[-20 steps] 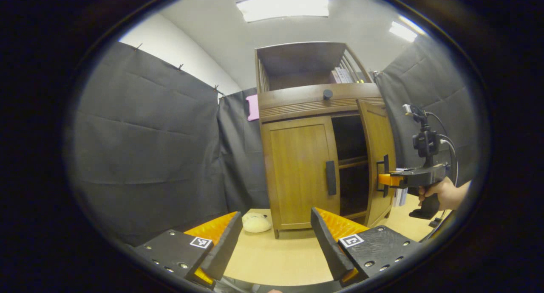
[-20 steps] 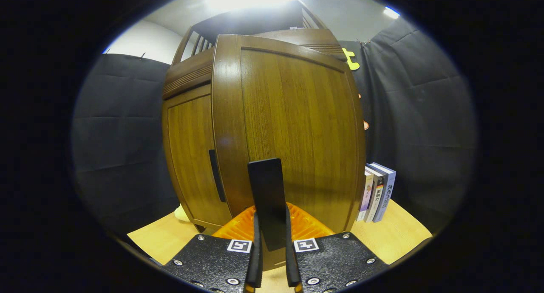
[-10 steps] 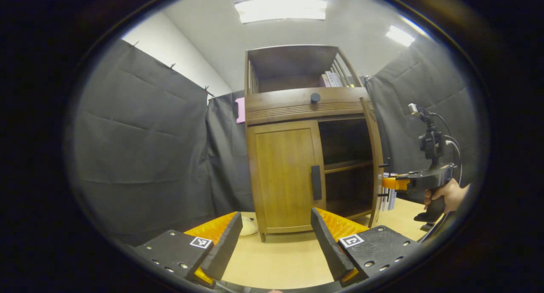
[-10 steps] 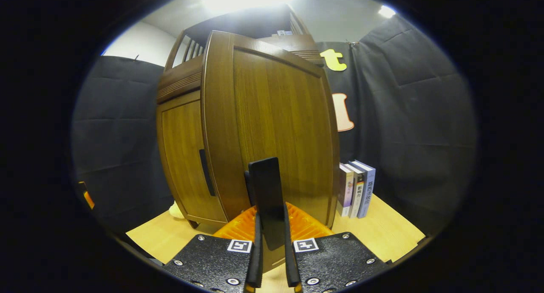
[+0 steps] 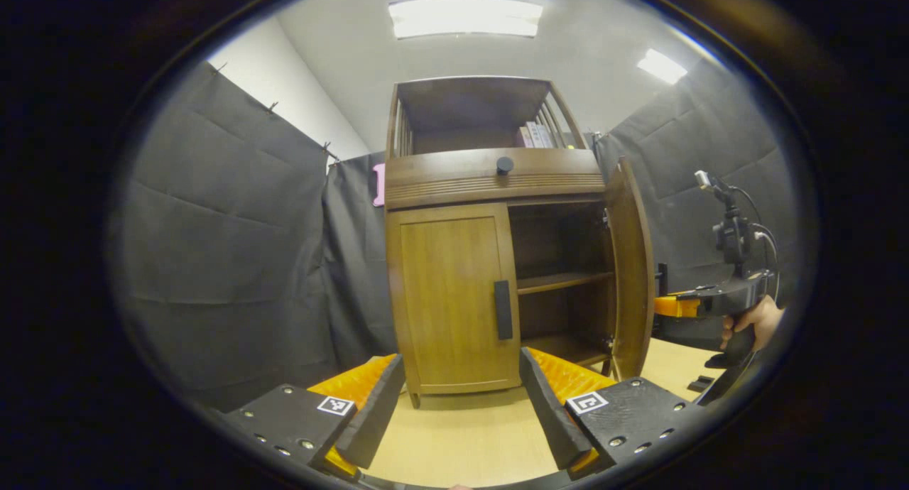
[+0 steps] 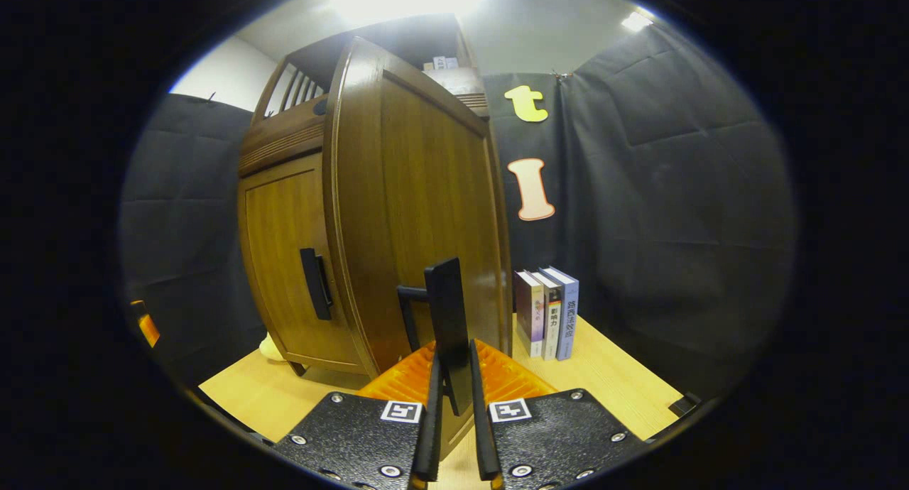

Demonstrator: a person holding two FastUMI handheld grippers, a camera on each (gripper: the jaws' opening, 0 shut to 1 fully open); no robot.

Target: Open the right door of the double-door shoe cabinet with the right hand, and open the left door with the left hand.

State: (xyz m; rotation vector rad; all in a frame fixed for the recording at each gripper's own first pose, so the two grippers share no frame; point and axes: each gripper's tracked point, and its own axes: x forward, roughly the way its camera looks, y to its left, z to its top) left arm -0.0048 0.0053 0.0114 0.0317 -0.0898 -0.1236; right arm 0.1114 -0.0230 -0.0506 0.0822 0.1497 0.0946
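Note:
The wooden shoe cabinet [image 5: 497, 184] stands straight ahead in the left gripper view. Its left door [image 5: 454, 298] is closed, with a dark vertical handle [image 5: 503, 309]. The right door [image 5: 630, 263] is swung wide open, showing dark shelves inside. My left gripper [image 5: 458, 405] is open and empty, some way in front of the left door. In the right gripper view my right gripper [image 6: 453, 366] is shut on the right door's handle [image 6: 447, 298], in front of the door's outer face [image 6: 426, 192]. A hand [image 5: 753, 319] holds that gripper at the far right.
Three upright books [image 6: 550, 312] stand on the wooden tabletop [image 6: 603, 383] right of the cabinet. A pale plush toy [image 6: 270, 349] lies by its left foot. A drawer with a round knob [image 5: 504, 165] sits above the doors. Black cloth walls close in on both sides.
The right door has swung from partly open to wide open, pulled by my right gripper on its handle. My left gripper has shifted so the left door sits more centred ahead.

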